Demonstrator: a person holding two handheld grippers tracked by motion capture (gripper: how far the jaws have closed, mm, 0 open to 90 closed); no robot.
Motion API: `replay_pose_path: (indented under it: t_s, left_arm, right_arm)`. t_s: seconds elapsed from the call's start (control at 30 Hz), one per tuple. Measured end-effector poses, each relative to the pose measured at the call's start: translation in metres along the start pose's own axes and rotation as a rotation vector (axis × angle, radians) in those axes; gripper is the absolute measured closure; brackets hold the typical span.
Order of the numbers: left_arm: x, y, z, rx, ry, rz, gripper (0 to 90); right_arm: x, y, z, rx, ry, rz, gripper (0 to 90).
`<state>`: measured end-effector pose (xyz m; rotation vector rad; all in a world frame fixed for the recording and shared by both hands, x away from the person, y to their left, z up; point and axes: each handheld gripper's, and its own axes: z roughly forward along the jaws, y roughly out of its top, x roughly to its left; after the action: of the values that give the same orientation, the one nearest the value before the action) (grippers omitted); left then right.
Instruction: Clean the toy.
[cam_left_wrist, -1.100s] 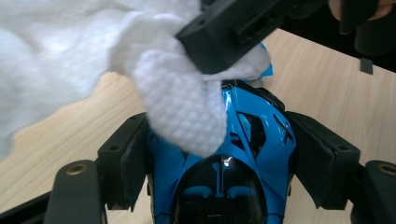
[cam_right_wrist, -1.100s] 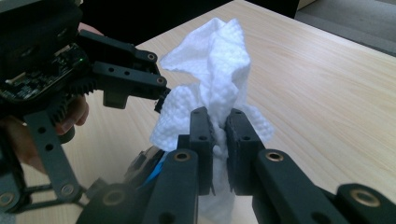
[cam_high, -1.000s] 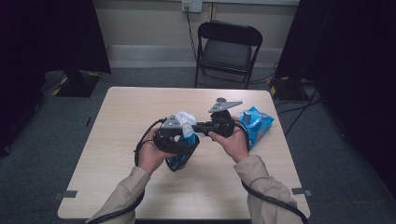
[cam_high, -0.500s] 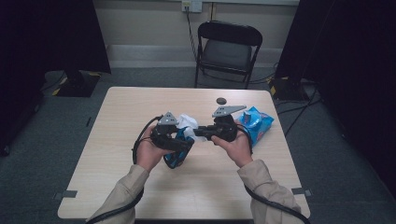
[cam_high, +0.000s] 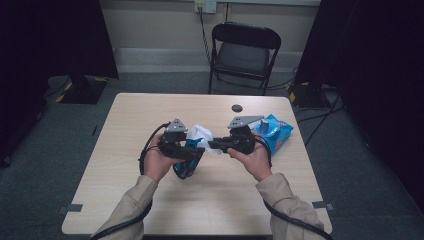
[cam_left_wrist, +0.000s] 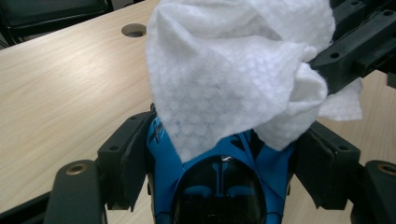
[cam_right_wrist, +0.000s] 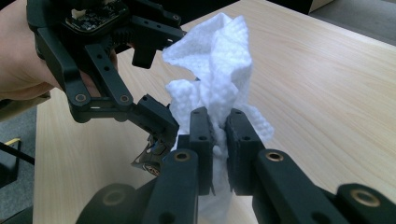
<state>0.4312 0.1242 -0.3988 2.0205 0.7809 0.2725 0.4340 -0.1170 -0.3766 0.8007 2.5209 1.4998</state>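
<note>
Squeezing a shiny blue plastic pack of wipes (cam_left_wrist: 164, 177) on the left, with the left gripper (cam_high: 186, 150) pressed on both sides of it. Held up a little above the pale wooden table (cam_high: 125, 165), not lying on it. Sticking up from the top of that pack, a soft white bumpy wipe (cam_left_wrist: 224, 70), all bunched and crumpled.

Moving to the middle: pinched partway along by the right gripper (cam_right_wrist: 219, 135), black pads almost touching, with just the thin cloth between.

Farther right, lying flat on the table and touched by nothing, a second blue plastic pack (cam_high: 274, 131). Up behind, a small dark round hole (cam_high: 236, 107) in the tabletop.

Hardly any change since a moment ago. Same squeeze on the left, same pinch on the right, both hands in nearly the same place.

Looks like a pause in the pulling: wipe out a good way, but hard to tell if free of the pack yet. Probably needing a longer tug to the right, with the pack kept tight on the left. Careful, though: too quick a tug and maybe a torn wipe, or a second one dragged out behind.
</note>
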Motion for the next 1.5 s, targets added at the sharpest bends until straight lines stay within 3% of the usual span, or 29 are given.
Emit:
replay_pose_path:
  t_s: [0.2,0.43,0.8,1.5]
  left_arm:
    - [0.000,0.000,-0.006,-0.018,0.000,0.005,26.2]
    - [0.005,0.003,-0.014,-0.043,0.012,-0.006,26.2]
    - [-0.004,0.013,-0.010,-0.056,-0.014,0.017,26.2]
    - [-0.006,0.017,-0.006,-0.072,-0.026,0.001,26.2]
  right_arm:
    - [-0.007,0.001,-0.010,-0.053,-0.028,0.026,82.8]
    - [-0.012,-0.004,-0.013,-0.028,-0.027,0.029,82.9]
    - [-0.004,-0.016,0.013,0.018,0.013,0.017,82.9]
    - [0.005,-0.043,0.045,0.071,0.058,0.021,82.9]
